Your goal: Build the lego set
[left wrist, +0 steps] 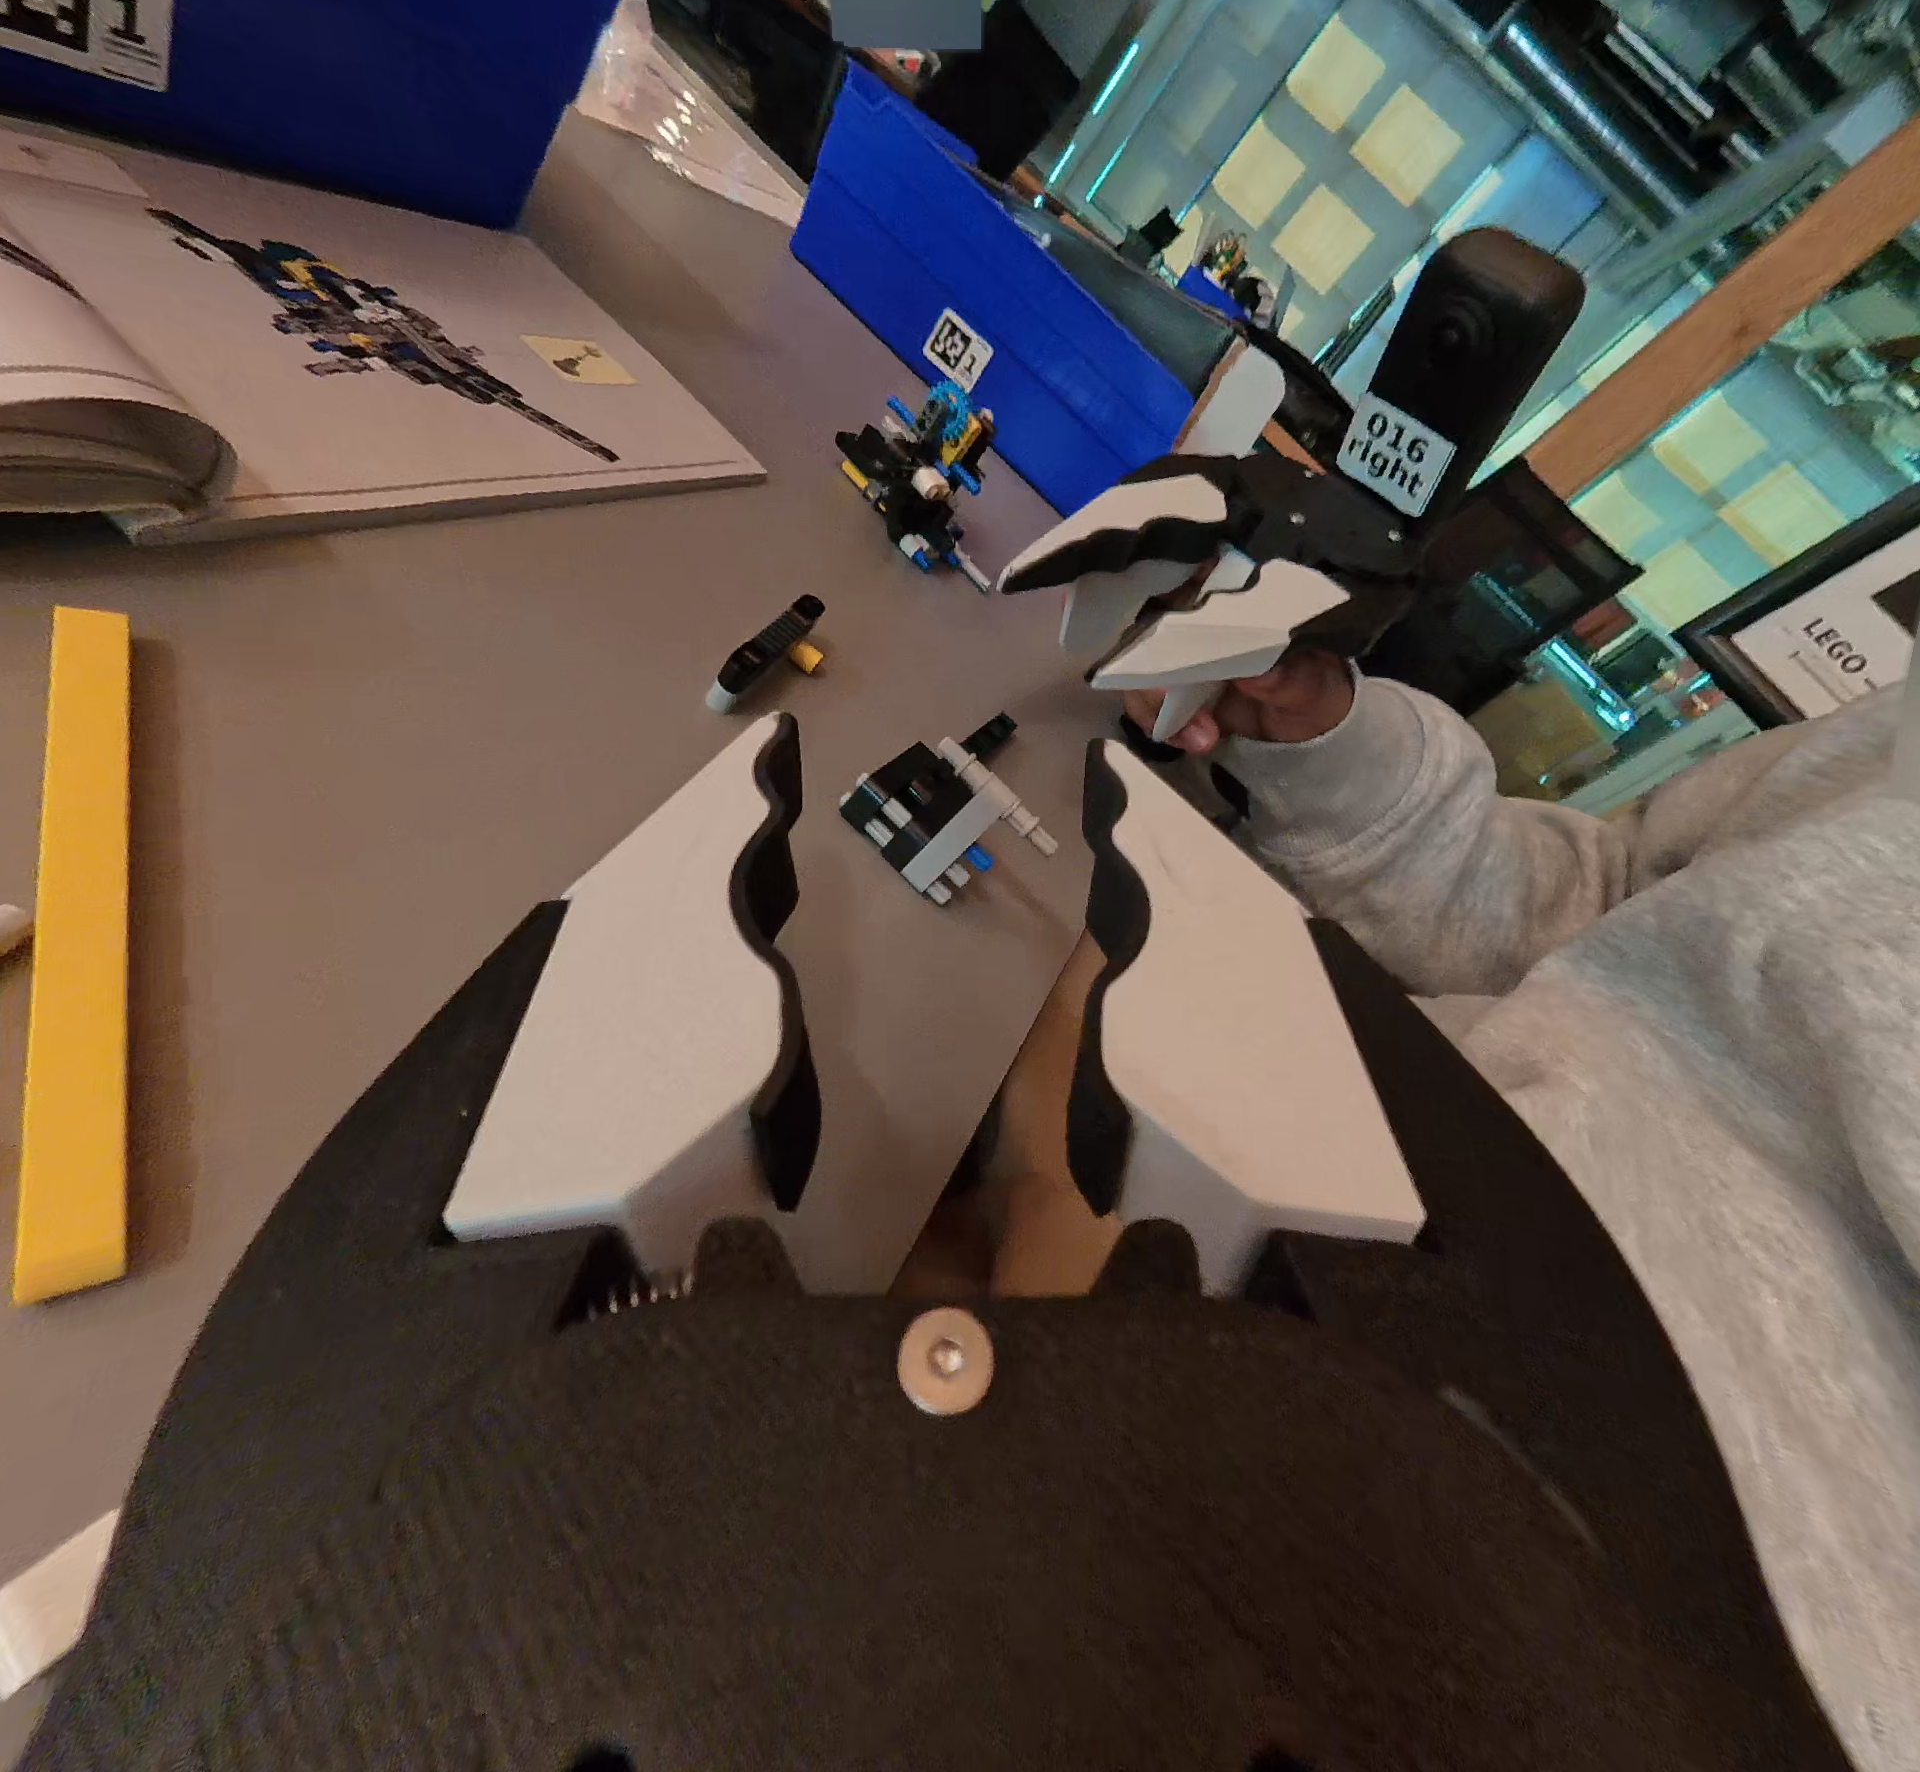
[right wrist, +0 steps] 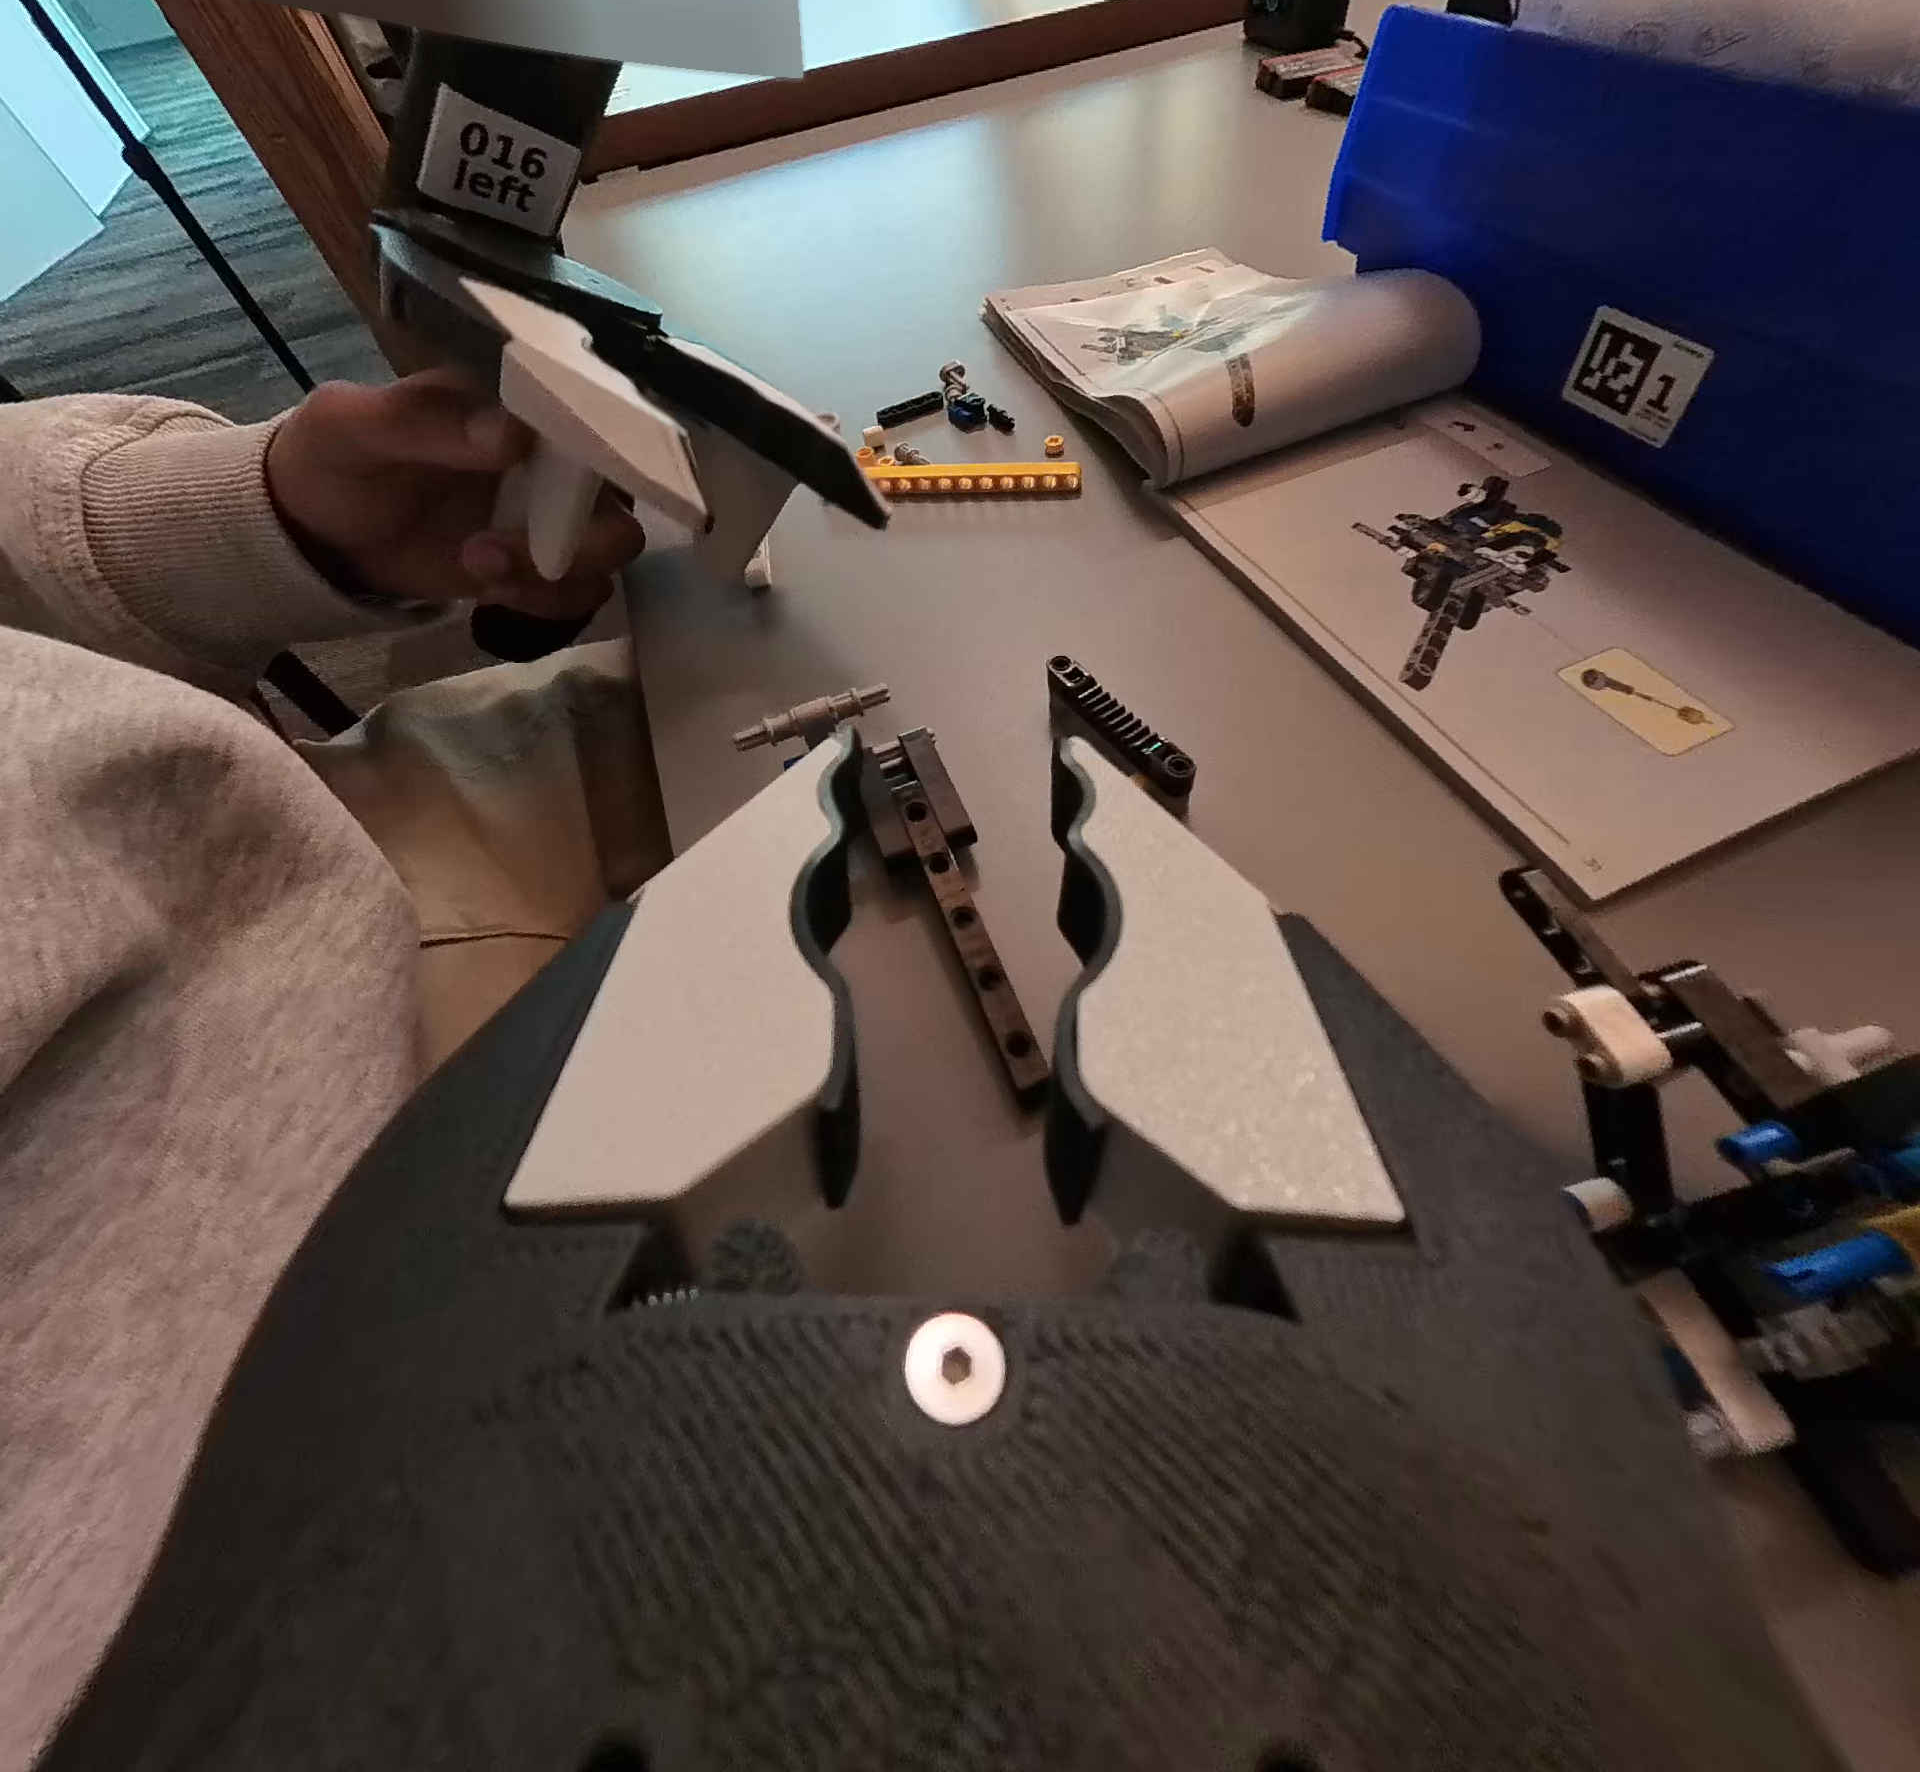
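A small black and grey lego subassembly (left wrist: 930,813) lies on the grey table (left wrist: 520,683), just beyond my left gripper (left wrist: 940,748), which is open and empty. In the right wrist view the same piece shows as a black holed beam (right wrist: 961,922) with a grey axle connector (right wrist: 810,714), lying between the open fingers of my right gripper (right wrist: 958,754). The right gripper (left wrist: 1049,629) hovers open on the far side of the piece, and the left gripper (right wrist: 821,548) also shows in the right wrist view. A black toothed rack (left wrist: 769,650) (right wrist: 1120,727) lies close by. A larger lego assembly (left wrist: 920,475) (right wrist: 1714,1161) stands further off.
An open instruction booklet (left wrist: 416,372) (right wrist: 1455,600) lies by two blue bins (left wrist: 312,29) (left wrist: 987,299). A long yellow beam (left wrist: 78,943) (right wrist: 977,481) and several small loose parts (right wrist: 940,408) lie on the table. A person's grey sleeve (left wrist: 1455,839) reaches in at the table edge. Tip to tip, the grippers are about 9 cm apart.
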`<state>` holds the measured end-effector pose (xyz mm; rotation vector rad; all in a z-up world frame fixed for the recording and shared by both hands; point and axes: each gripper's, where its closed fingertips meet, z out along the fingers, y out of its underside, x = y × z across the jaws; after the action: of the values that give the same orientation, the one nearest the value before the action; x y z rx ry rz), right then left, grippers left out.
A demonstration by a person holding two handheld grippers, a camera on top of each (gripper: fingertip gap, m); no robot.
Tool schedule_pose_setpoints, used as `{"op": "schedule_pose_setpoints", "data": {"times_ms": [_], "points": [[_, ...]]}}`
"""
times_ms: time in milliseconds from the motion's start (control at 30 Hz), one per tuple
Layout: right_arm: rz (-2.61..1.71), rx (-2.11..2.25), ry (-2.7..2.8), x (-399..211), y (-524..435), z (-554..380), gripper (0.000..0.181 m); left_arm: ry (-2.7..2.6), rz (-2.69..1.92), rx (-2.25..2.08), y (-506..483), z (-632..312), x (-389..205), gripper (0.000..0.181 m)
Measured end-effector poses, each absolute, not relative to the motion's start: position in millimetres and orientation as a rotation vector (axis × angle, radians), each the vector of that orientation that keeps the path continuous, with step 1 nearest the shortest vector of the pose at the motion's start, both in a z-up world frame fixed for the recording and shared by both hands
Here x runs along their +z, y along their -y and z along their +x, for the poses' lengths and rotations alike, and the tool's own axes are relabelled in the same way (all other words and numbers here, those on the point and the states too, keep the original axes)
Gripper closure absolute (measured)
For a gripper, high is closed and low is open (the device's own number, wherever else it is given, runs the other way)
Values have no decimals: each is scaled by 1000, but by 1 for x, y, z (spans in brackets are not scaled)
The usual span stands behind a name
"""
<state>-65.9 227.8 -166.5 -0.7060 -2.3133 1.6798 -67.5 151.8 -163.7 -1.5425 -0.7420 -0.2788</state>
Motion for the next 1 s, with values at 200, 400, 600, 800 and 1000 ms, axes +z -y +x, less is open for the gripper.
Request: {"op": "schedule_pose_setpoints", "data": {"times_ms": [200,400,600,800,1000], "points": [[-669,1587,2423,-180,-220,-61,142,749,-1496,-266,-144,-71,-153,130],[-597,1415,2512,-199,-211,-57,141,747,-1474,-275,-140,-70,-148,130],[-624,1421,2537,-201,-211,-58,139,743,-1459,-290,-140,-69,-145,130],[-647,1461,2538,-198,-212,-58,139,754,-1464,-301,-141,-71,-150,129],[-642,1461,2543,-198,-211,-57,140,761,-1471,-318,-144,-71,-155,129]]}}
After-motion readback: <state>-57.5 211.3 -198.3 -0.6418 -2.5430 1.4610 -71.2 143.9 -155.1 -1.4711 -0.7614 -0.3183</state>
